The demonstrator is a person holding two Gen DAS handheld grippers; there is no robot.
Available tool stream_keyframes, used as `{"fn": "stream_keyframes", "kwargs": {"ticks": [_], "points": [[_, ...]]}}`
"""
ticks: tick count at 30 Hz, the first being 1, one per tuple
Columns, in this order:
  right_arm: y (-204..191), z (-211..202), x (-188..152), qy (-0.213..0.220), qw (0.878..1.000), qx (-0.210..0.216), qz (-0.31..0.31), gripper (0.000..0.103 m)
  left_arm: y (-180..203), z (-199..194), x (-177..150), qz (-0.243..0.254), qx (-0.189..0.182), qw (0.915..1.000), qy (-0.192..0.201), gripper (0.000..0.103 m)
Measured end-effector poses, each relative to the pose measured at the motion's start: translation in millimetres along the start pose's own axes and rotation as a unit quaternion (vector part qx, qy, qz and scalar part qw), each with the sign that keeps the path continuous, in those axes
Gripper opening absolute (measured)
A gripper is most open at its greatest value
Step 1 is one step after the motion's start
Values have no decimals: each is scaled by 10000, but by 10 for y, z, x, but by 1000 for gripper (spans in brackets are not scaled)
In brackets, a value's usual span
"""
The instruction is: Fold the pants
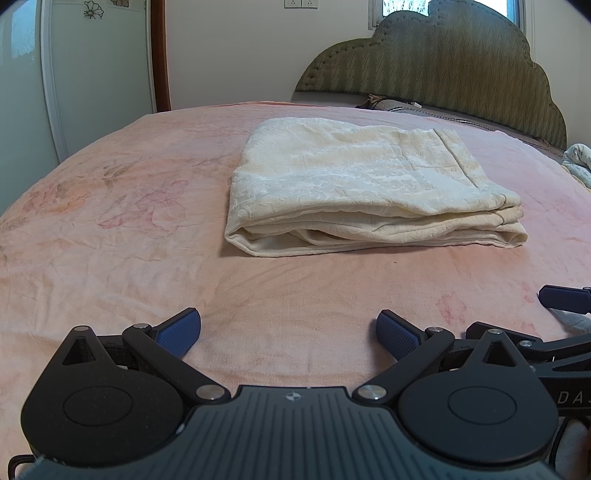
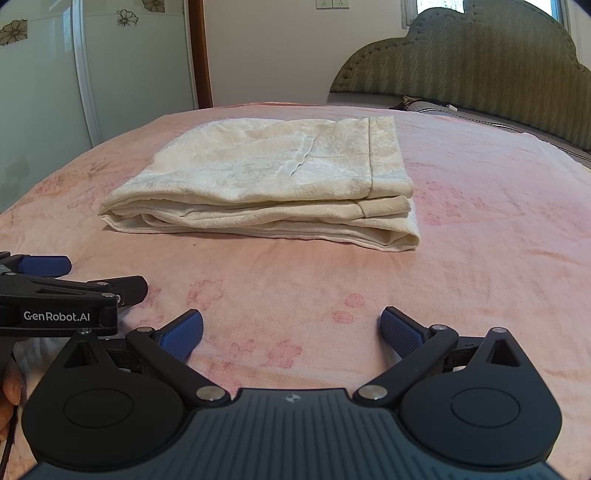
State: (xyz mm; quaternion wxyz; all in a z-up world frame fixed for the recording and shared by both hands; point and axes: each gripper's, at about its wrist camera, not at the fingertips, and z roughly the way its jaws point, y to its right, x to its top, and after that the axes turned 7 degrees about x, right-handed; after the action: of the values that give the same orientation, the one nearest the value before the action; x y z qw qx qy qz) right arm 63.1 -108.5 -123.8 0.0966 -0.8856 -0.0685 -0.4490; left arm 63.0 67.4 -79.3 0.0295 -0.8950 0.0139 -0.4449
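Pink bedspread [image 1: 110,229] with the cream pants [image 1: 362,184] folded flat well ahead of both fingertips, so left gripper [image 1: 289,332] and right gripper [image 2: 291,330] sit wide apart, empty, looks basically done.

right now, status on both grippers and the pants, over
Left gripper open, right gripper open, both empty, short of the pants. Pants folded in a stacked bundle on the pink bedspread. Nothing between grippers and bundle.

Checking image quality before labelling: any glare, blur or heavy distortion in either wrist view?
Left wrist: sharp, soft daylight, window blown out at top, bed edge bowed by fisheye, dark vignette corners. Right wrist: equally sharp, folded pants cast only a faint shadow, mild sheen on wardrobe door, no motion blur.
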Motion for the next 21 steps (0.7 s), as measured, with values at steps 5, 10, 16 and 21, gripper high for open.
{"fn": "stream_keyframes", "kwargs": {"ticks": [5,10,16,21], "points": [[-1,2,-1,2,10000,2,2,103,-15,4,-3,-8,-12,10000,-2,103],[0,2,0,2,10000,1,2,103,-17,7,-1,-11,-17,10000,-4,103],[1,2,0,1,10000,0,0,103,-12,7,0,-6,-13,10000,-3,103],[1,4,1,2,10000,1,2,103,-13,8,0,-6,-14,10000,-3,103]]}}
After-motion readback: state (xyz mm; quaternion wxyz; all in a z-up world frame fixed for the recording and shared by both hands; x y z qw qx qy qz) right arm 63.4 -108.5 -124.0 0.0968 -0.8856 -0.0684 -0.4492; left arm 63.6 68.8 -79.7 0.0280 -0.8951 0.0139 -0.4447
